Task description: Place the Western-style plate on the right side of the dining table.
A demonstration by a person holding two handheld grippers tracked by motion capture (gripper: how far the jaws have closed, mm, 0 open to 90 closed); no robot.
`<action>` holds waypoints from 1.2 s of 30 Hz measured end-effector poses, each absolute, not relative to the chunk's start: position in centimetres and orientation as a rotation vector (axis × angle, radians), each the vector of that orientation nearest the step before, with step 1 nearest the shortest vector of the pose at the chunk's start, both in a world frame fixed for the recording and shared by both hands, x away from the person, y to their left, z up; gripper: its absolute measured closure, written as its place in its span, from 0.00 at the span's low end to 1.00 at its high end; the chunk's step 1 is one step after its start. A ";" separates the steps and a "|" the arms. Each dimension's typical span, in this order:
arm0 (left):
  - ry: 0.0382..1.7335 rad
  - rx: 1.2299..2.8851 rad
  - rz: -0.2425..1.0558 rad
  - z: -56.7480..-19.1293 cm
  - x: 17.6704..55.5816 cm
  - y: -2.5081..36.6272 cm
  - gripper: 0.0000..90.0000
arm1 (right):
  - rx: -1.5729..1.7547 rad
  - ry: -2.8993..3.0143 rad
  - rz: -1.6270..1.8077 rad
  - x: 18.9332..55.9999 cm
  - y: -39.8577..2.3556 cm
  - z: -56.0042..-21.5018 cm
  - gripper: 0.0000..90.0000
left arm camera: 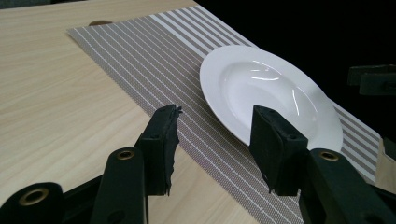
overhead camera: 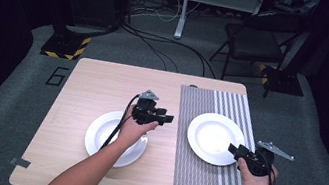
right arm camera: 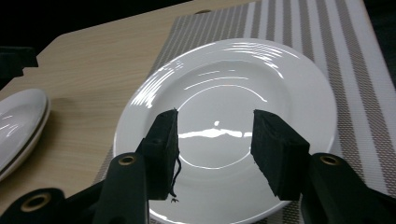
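From above, the left gripper hovers over the table beside a left plate; the right gripper sits at the mat plate's rim. Both gripper views show jaws apart, empty, plate on striped mat ahead.

open right claw above white plate on striped placemat.

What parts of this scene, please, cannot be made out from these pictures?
- High view: the left plate is partly covered by the left forearm and hand.
- Right gripper view: that plate stack is cut off by the left edge.
- Left gripper view: a small brown thing at the placemat's far corner is too small to identify.
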State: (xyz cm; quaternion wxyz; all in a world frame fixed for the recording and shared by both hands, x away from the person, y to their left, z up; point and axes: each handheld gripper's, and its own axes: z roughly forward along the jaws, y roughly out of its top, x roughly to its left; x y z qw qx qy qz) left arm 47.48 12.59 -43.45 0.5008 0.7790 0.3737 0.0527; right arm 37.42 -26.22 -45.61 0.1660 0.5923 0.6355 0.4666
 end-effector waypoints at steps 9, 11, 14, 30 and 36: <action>0.952 1.872 0.186 -41.6 46.2 17.1 0.57 | 1.573 1.920 1.358 36.8 -23.2 -43.9 0.56; 0.952 1.873 0.192 -41.3 45.8 18.1 0.57 | 1.556 1.942 1.362 36.7 -22.5 -43.7 0.56; 0.946 1.880 0.220 -40.8 45.2 19.5 0.57 | 1.535 1.972 1.377 36.6 -21.6 -43.4 0.56; 1.053 1.831 0.315 -40.7 41.0 27.8 0.58 | 1.390 2.117 1.397 36.0 -17.9 -43.4 0.56; 1.106 1.793 0.326 -42.2 39.4 30.0 0.57 | 1.318 2.173 1.372 35.6 -16.6 -43.8 0.54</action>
